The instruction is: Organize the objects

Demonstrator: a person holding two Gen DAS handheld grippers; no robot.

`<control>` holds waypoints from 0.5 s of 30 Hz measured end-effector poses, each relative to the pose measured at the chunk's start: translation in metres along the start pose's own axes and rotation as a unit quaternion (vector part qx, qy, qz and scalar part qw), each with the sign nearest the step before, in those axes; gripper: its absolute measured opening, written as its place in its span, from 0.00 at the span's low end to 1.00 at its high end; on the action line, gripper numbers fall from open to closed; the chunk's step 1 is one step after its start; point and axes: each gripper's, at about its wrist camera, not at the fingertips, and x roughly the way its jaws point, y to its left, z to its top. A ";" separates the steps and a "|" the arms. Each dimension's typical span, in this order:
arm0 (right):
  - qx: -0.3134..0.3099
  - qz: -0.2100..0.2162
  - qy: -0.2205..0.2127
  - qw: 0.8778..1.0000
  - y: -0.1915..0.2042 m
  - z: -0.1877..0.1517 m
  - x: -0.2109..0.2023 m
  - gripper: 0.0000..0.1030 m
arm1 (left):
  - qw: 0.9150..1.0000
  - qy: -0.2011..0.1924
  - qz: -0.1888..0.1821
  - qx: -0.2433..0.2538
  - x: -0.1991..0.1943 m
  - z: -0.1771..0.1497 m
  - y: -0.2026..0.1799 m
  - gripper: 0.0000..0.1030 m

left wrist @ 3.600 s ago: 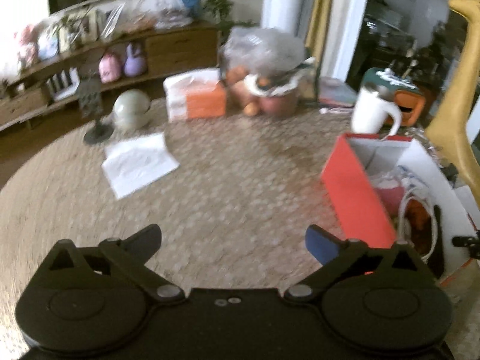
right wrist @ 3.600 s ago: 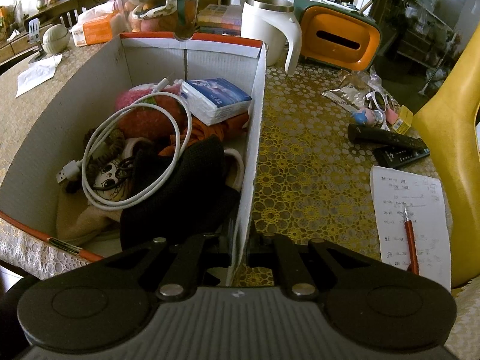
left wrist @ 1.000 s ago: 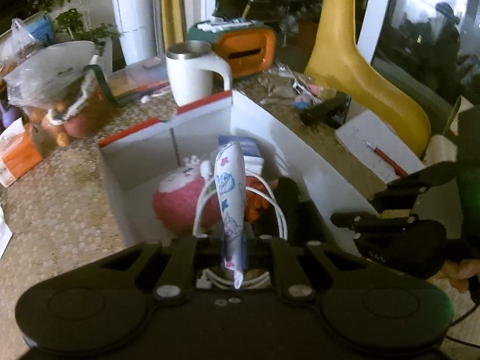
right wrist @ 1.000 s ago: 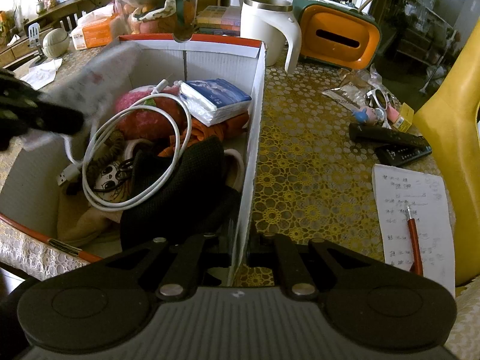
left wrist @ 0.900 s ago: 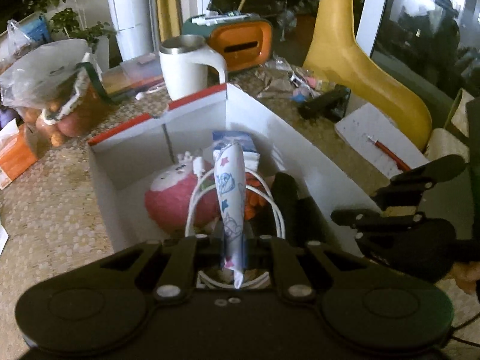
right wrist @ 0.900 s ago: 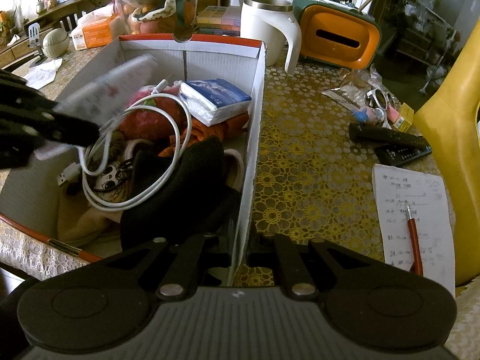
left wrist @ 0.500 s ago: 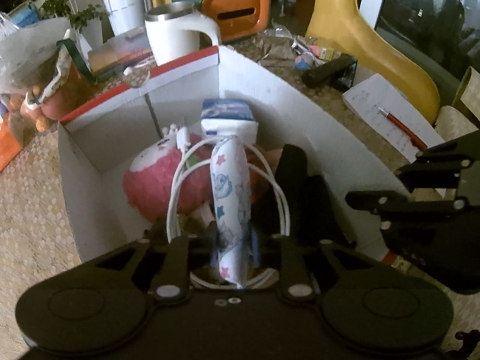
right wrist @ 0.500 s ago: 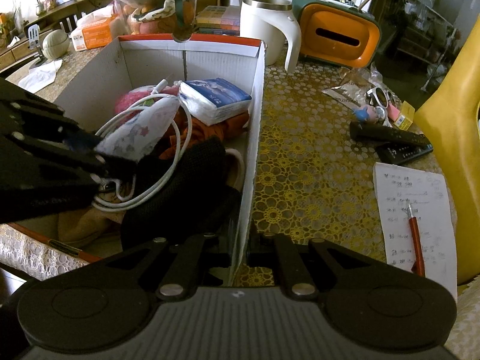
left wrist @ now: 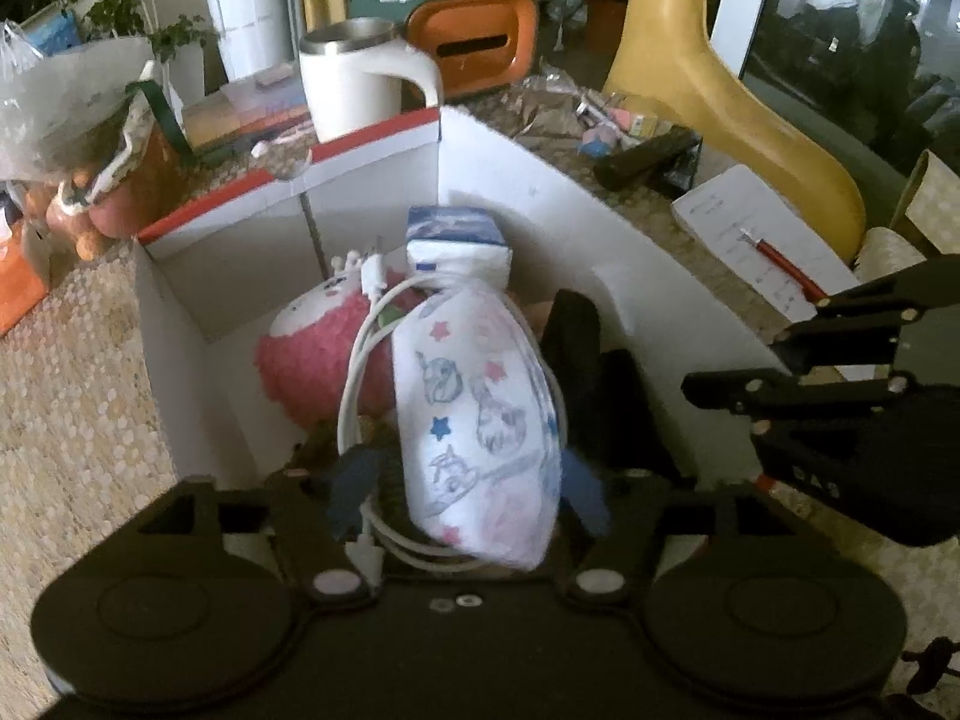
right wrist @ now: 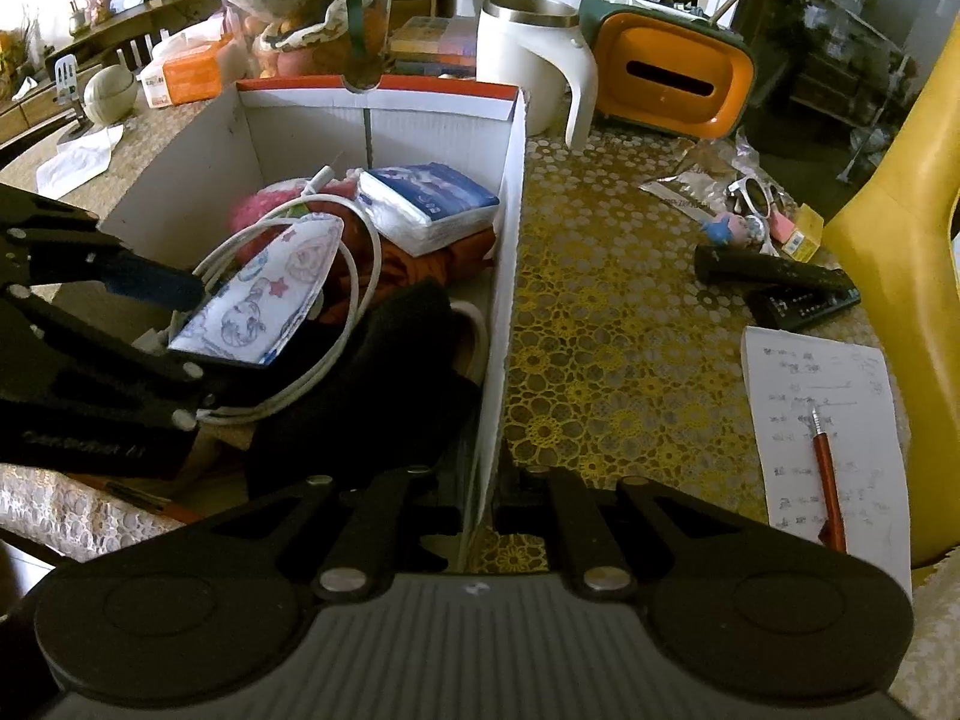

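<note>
The printed face mask [left wrist: 480, 420] lies between the spread fingers of the left claw [left wrist: 468, 489], resting on the white cable [right wrist: 354, 276] inside the cardboard box [right wrist: 510, 228]. The right claw [right wrist: 489, 480] is pinching the box's right wall. The notepad [right wrist: 822, 420] handwriting is unreadable.

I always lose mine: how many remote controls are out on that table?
2. The upper remote lies right of the box; the lower remote touches it, nearer the notepad. The box's clutter may hide more.
</note>
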 end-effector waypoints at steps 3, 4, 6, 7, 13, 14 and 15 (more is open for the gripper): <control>0.001 -0.002 -0.004 1.000 -0.001 0.000 -0.004 0.07 | 1.000 -0.012 -0.003 -0.002 -0.007 -0.001 -0.001 0.78; 0.001 -0.002 -0.006 1.000 -0.002 0.000 -0.006 0.07 | 1.000 -0.013 -0.006 -0.003 -0.009 -0.001 -0.001 0.79; 0.002 -0.002 -0.008 1.000 -0.003 0.001 -0.009 0.07 | 1.000 -0.016 -0.007 -0.005 -0.011 -0.002 -0.001 0.83; 0.002 -0.001 -0.010 1.000 -0.004 0.001 -0.010 0.07 | 1.000 -0.017 -0.007 -0.006 -0.013 -0.003 -0.001 0.84; 0.006 0.000 -0.025 1.000 -0.006 0.001 -0.024 0.07 | 0.999 -0.033 -0.009 -0.027 -0.026 -0.009 0.004 0.89; 0.006 0.001 -0.031 1.000 -0.006 0.001 -0.029 0.07 | 0.999 -0.036 -0.007 -0.030 -0.029 -0.010 0.005 0.89; 0.006 0.002 -0.038 0.999 -0.007 0.001 -0.034 0.07 | 0.999 -0.039 -0.005 -0.033 -0.032 -0.011 0.006 0.90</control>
